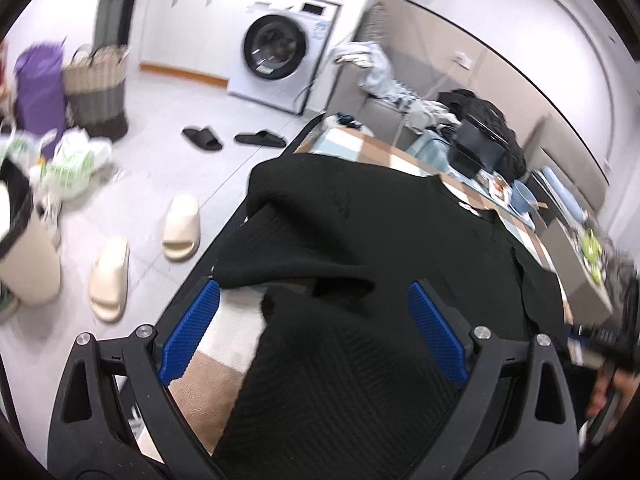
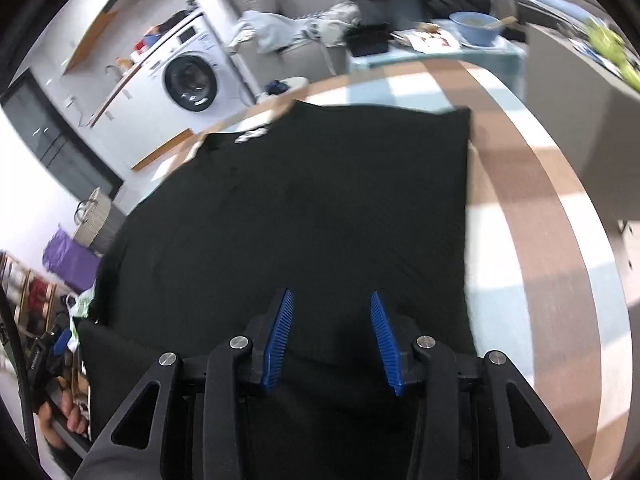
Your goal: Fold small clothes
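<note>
**One black garment on the table, folding only begun**

The black garment lies spread on the checked table, directly in front of the right gripper and under it. Its far and right edges look straight, so I judge it is laid out flat there. At the left gripper the cloth is bunched and lifted into a thick fold, with bare table showing below. I judge the fold is started but not finished; most steps remain.

The jaws of the right gripper stand apart, with cloth beneath them but no pad pressing on it. The jaws of the left gripper stand wide apart, holding nothing.

Count: one garment for folding, two grippers. On the floor beyond the left gripper are two cream slippers and two black slippers.
</note>
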Demonstrator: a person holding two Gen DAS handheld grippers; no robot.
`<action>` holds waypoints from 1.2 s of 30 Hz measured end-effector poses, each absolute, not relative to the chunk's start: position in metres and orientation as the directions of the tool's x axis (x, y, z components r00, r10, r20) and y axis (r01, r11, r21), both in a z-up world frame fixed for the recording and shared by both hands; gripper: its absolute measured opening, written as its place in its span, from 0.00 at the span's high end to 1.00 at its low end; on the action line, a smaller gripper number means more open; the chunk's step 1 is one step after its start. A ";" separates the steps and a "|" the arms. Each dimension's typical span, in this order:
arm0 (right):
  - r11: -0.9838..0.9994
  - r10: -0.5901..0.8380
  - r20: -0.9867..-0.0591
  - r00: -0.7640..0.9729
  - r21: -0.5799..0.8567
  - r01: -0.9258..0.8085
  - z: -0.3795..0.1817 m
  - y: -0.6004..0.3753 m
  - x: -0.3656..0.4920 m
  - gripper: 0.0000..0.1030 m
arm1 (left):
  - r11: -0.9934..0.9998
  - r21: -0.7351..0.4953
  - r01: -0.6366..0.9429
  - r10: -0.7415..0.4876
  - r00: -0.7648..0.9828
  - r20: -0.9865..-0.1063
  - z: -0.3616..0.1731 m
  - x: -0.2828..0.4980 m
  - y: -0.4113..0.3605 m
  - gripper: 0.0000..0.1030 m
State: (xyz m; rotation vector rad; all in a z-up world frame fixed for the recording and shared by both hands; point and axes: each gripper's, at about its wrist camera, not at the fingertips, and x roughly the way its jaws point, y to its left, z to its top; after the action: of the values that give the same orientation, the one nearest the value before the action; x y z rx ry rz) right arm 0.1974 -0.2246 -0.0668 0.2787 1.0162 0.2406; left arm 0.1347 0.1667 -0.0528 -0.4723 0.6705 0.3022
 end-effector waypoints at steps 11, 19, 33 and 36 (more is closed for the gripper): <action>0.912 0.352 -0.741 0.572 0.410 -0.029 -0.057 -0.252 0.159 0.49 | 0.647 -0.502 -0.574 0.013 0.667 -0.745 -0.110 0.154 0.245 0.44; 0.906 0.327 -0.725 0.606 0.424 0.018 -0.051 -0.264 0.150 0.49 | 0.691 -0.415 -0.592 0.076 0.631 -0.772 -0.133 0.182 0.254 0.93; 0.880 0.338 -0.693 0.637 0.473 0.048 -0.052 -0.282 0.134 0.48 | 0.880 -0.285 -0.380 0.161 0.803 -0.573 -0.001 0.231 0.184 0.97; 0.878 0.330 -0.689 0.645 0.476 0.058 -0.050 -0.287 0.129 0.48 | 0.947 -0.278 -0.159 -0.015 0.846 -0.533 0.018 0.260 0.117 0.97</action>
State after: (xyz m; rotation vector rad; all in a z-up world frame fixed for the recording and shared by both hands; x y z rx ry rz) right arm 0.1289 -0.2873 -0.0501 0.4897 0.8636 0.1623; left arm 0.2596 0.1172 0.0181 -0.3213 0.5601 0.0777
